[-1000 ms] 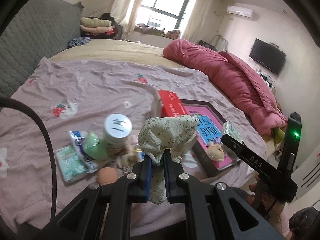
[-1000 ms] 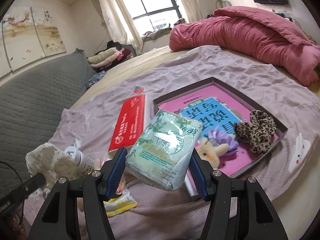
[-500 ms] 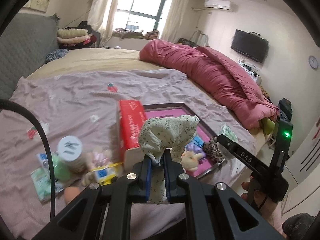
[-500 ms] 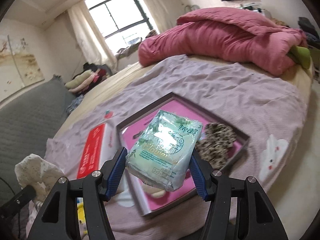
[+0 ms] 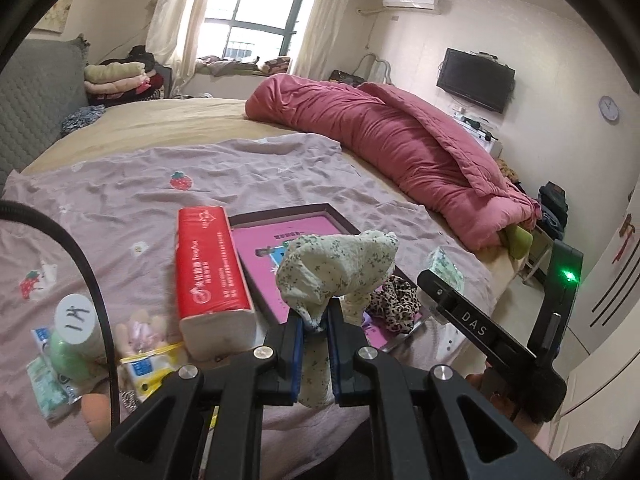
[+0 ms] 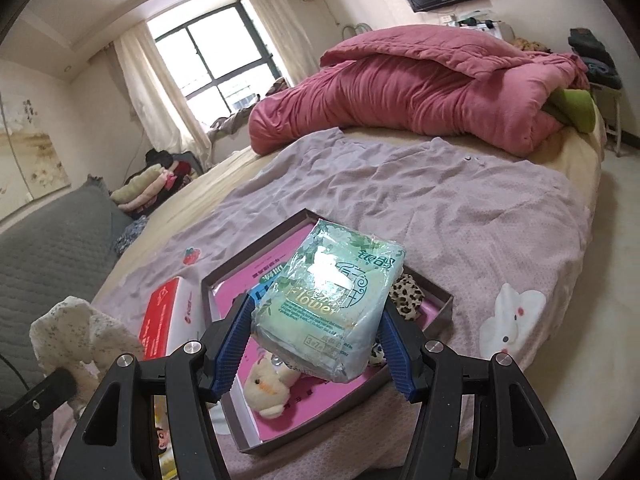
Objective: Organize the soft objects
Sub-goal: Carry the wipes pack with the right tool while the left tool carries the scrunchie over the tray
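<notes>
Bed's a mess; left gripper clamped on floral cloth, right gripper squeezing tissue pack over tray.

The shallow dark-rimmed box with a pink printed lining is partly hidden: the crinkly pale-green plastic tissue pack covers its middle and most of the leopard-print fabric scrunchie. The lining's print is unreadable. Beside the box, the small packets are too blurred to identify.

Bright window daylight; fisheye edges warped, perhaps soft.
</notes>
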